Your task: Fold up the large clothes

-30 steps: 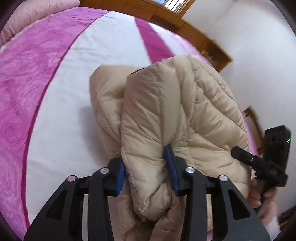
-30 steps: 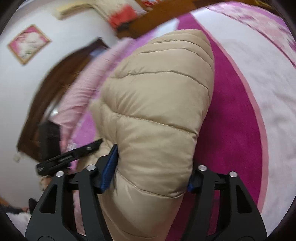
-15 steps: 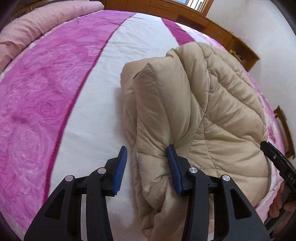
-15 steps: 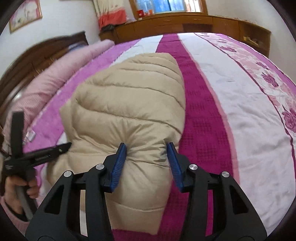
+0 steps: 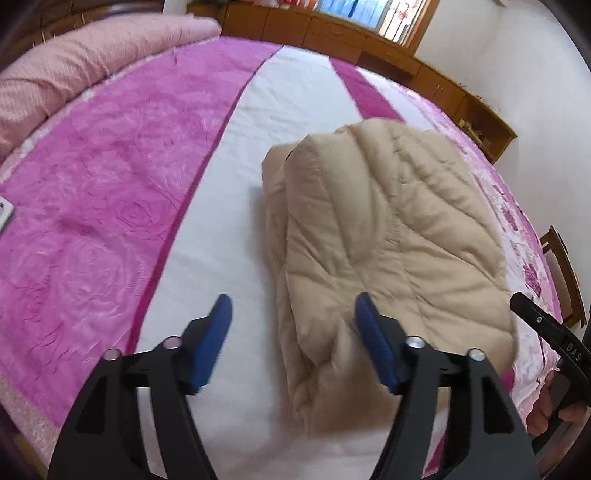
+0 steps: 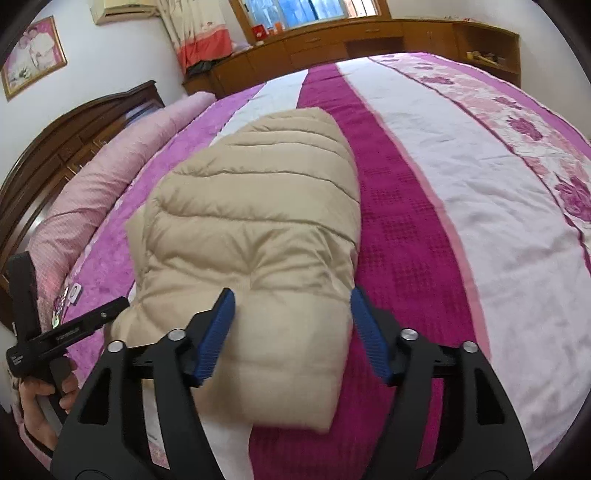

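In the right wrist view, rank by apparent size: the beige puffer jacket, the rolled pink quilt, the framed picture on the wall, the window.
1. Beige puffer jacket, though it lies nearest the camera.
2. Rolled pink quilt.
3. Window and framed picture look about alike; both are far off and the window is cut by the frame edge, so I leave them unranked.

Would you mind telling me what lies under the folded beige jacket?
The beige jacket rests on the pink-and-white striped bedspread, across a white and a magenta stripe. Its folded-under layers show only at the left edge; anything beneath them is covered.
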The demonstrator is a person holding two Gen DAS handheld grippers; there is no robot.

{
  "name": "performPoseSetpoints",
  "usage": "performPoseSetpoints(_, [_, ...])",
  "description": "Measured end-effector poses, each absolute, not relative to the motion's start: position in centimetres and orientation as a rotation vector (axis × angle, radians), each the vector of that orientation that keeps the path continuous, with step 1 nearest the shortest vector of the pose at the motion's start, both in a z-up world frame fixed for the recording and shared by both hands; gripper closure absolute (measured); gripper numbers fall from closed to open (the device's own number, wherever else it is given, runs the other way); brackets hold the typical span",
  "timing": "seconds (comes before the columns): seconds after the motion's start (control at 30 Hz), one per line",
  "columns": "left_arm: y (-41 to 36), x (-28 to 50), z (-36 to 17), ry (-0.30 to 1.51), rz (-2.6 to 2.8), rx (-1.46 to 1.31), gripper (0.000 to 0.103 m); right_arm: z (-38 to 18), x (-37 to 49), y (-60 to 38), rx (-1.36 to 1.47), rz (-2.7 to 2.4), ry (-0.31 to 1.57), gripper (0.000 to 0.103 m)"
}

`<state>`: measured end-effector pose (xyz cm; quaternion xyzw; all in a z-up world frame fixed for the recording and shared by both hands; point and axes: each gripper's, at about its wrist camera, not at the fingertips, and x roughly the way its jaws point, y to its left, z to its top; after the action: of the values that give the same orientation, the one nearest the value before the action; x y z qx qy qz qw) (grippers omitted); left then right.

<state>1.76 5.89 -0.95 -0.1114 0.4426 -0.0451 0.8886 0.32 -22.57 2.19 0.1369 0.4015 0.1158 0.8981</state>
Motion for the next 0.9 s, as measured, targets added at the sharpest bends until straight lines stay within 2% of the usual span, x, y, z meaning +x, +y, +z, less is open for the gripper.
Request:
performPoseSetpoints(0.03, [5.6,1.0,-0.4,0.904,-0.097,-0.218,0.025,2.6,-0.2,-22.5,0.284,0.237,0.828,0.03])
performPoseSetpoints(0.2, [3.9,-2.0,1.1,0.857,-0.126,-0.167,0.015,3.3,-3.4,-21.6,0.257,0.233,0.809,0.017])
performPoseSetpoints(0.27, [3.2,-2.9,1.1,0.857,-0.13,-0.157,0.011,3.3,-4.5,-21.2,0.239,0.225,0.814,0.005])
performPoseSetpoints(0.3, [2.8,-3.4,0.9,0.86,-0.137,-0.149,0.006,3.1,-5.1,-21.0,0.228,0.224,0.82,0.005])
performPoseSetpoints(0.6, [0.5,-6.3,-0.5,0.869,-0.108,-0.062,0.006,1.2,-8.4,-20.4,0.131,0.109,0.823,0.005])
performPoseSetpoints(0.9, [-0.5,-7.1,-2.5,0.922,-0.082,-0.033,0.006,-2.1,-9.5,-20.9,0.162,0.096,0.93,0.005])
